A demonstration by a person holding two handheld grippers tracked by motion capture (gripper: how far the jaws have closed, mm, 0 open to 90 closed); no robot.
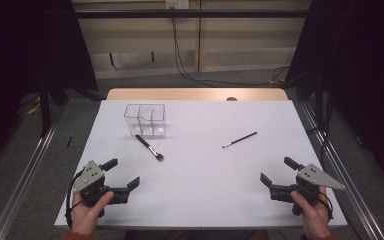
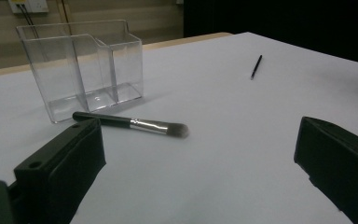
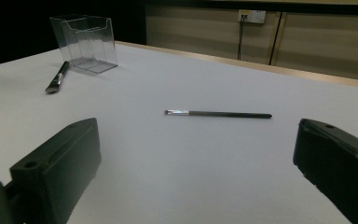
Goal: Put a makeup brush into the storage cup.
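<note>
Left gripper (image 1: 122,173), right gripper (image 1: 275,172): jaws spread, nothing grasped. Thick brush (image 1: 149,148) just before clear organizer (image 1: 145,120). Thin brush (image 1: 239,139) mid-table, bristles barely discernible.

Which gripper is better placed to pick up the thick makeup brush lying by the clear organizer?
Left. The left gripper, open and empty, sits nearer the thick brush lying in front of the clear organizer. The right gripper is closer to the thin brush.
</note>
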